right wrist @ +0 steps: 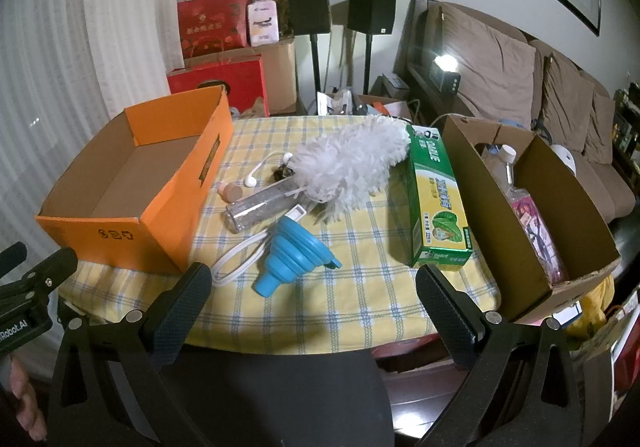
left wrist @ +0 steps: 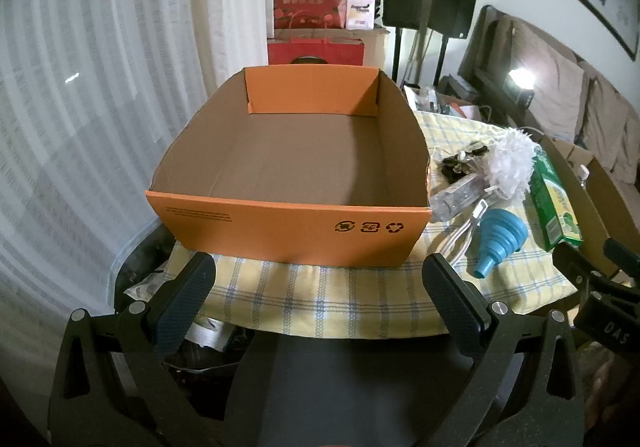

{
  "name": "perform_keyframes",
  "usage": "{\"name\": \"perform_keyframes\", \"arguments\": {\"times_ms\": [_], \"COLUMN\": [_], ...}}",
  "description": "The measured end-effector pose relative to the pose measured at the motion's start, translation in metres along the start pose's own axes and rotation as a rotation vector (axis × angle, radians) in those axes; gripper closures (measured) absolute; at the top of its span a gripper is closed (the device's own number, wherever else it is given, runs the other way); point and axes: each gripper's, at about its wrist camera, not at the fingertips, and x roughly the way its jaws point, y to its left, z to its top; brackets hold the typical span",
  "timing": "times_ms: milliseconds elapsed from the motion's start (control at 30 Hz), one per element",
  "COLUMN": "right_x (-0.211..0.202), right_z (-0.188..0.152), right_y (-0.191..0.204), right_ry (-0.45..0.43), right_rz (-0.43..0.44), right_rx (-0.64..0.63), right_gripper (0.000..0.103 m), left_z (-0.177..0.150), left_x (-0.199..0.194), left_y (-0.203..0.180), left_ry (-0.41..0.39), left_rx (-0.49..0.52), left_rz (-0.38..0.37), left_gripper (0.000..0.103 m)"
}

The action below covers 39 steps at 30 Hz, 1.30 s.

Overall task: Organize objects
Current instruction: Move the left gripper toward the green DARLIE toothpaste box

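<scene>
An empty orange cardboard box point(left wrist: 288, 231) point(right wrist: 132, 231) stands on the left of the checked tablecloth point(right wrist: 352, 299). Beside it lie a blue collapsible funnel point(right wrist: 290, 255) point(left wrist: 498, 237), a white fluffy duster point(right wrist: 352, 163) point(left wrist: 512, 163), a clear plastic bottle point(right wrist: 260, 207) point(left wrist: 456, 197), white earphones point(right wrist: 260, 171), a white cable point(right wrist: 236, 259) and a green box point(right wrist: 436, 203) point(left wrist: 554, 203). My left gripper point(left wrist: 320, 299) is open and empty, in front of the orange box. My right gripper point(right wrist: 316, 307) is open and empty, in front of the funnel.
A brown cardboard box point(right wrist: 560, 247) at the table's right holds a bottle and a pink packet. Behind stand red gift bags point(right wrist: 216, 23), two black speakers on stands point(right wrist: 340, 7) and a brown sofa point(right wrist: 520, 79). White curtains hang on the left.
</scene>
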Motion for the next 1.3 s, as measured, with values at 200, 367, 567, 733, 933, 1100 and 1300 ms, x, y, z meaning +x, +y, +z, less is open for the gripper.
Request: {"name": "perform_keyframes", "arguments": {"times_ms": [200, 367, 567, 733, 933, 1100, 1300], "right_x": [0.000, 0.000, 0.002, 0.004, 0.010, 0.019, 0.031], "right_z": [0.000, 0.001, 0.001, 0.003, 0.007, 0.011, 0.015], "right_y": [-0.003, -0.006, -0.013, -0.024, -0.043, -0.064, -0.089], "right_ry": [-0.006, -0.008, -0.008, -0.012, -0.018, -0.014, 0.003], "right_rz": [-0.008, -0.006, -0.012, -0.023, -0.064, -0.095, -0.108], "right_rx": [0.004, 0.008, 0.016, 0.028, 0.042, 0.062, 0.090], "right_gripper": [0.000, 0.000, 0.000, 0.000, 0.000, 0.000, 0.000], "left_z": [-0.001, 0.000, 0.000, 0.001, 0.004, 0.006, 0.004], "left_x": [0.000, 0.000, 0.002, 0.006, 0.012, 0.019, 0.027], "left_y": [-0.001, -0.006, -0.012, -0.020, -0.039, -0.058, -0.090], "left_ry": [0.002, -0.013, -0.024, -0.015, -0.013, -0.005, 0.001], "left_rx": [-0.002, 0.007, 0.021, 0.031, 0.060, 0.096, 0.164], "left_rz": [-0.033, -0.034, -0.055, -0.100, -0.136, -0.184, -0.259], "left_gripper": [0.000, 0.000, 0.000, 0.000, 0.000, 0.000, 0.000]}}
